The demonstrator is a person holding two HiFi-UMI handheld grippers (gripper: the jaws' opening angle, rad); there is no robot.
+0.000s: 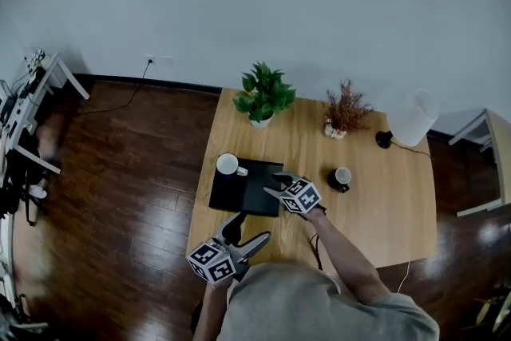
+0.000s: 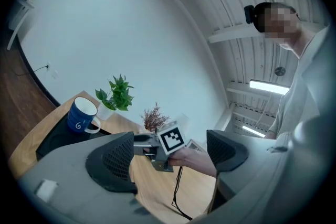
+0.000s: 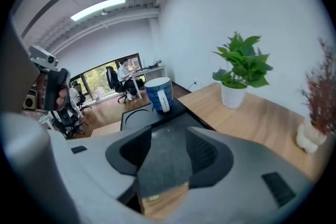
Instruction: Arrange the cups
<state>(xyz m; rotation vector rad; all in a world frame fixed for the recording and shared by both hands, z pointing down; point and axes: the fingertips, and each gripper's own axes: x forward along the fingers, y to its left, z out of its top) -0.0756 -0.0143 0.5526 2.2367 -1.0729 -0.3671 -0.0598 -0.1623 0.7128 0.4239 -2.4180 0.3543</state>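
Note:
A blue mug with a white inside point(image 1: 227, 164) point(image 2: 81, 114) point(image 3: 159, 93) stands on the far left corner of a black mat point(image 1: 255, 196) point(image 3: 142, 118). To the right of the mat, on the wooden table point(image 1: 383, 212), sits a dark cup point(image 1: 342, 178). My right gripper point(image 1: 275, 184) point(image 3: 168, 152) hovers over the mat's right edge, tilted down toward the mug; it is open and holds nothing. My left gripper point(image 1: 246, 229) point(image 2: 168, 155) stays level near the table's front edge, open and holding nothing.
A green potted plant point(image 1: 263, 94), a dried plant in a small pot point(image 1: 346, 112) and a white lamp point(image 1: 411, 118) line the table's far side. A thin cable point(image 1: 315, 251) trails over the front edge. Dark wooden floor point(image 1: 136, 172) surrounds the table.

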